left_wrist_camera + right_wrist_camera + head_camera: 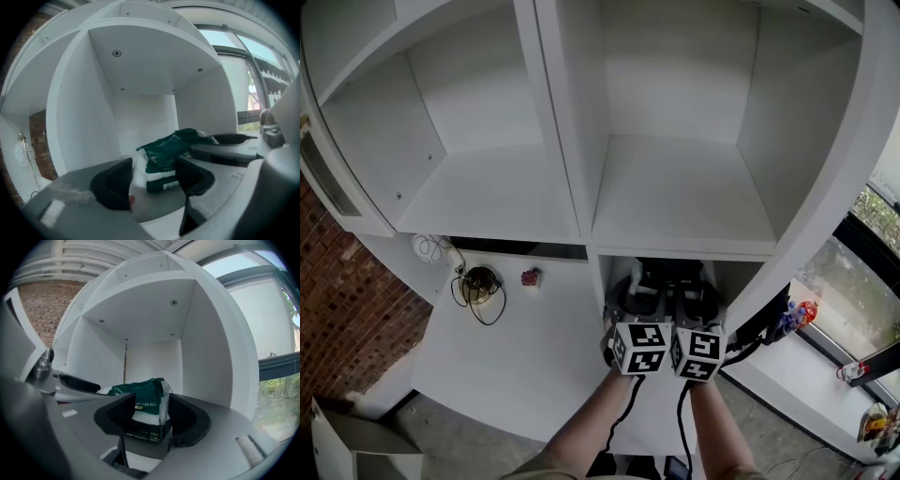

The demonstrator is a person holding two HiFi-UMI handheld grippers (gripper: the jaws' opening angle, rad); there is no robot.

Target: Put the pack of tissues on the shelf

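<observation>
Head view: both grippers reached side by side into the lower right compartment of the white shelf [675, 197], under 2 upper bays. The 2 marker cubes [639, 347] sat touching, just outside the opening.

Left gripper [154, 180]: jaws stood wide apart, with the pack [168, 150] between them and slightly beyond the tips. The white side of the pack lay close against the left pad [115, 183]; I could not tell whether they touched. No squeeze was visible.

Right gripper [150, 416]: jaws were parted, with the same pack [145, 397] filling most of the gap. It was not pinched.

Pack: it rested on the compartment floor, clear of the back wall. It had a dark green wrapper, crumpled on top, with a white band across the middle.

Writing:
- Right gripper view: 1 line of white print on the green ended in "FOR". The rest was unreadable.
- Left gripper view: a small pale label [169, 185] sat on the lower dark band, too small to read.

Also in head view: a white table [525, 366] left of the grippers carried a coiled cable [480, 286] and a small red object [530, 277]. A brick wall [347, 309] was at far left.
</observation>
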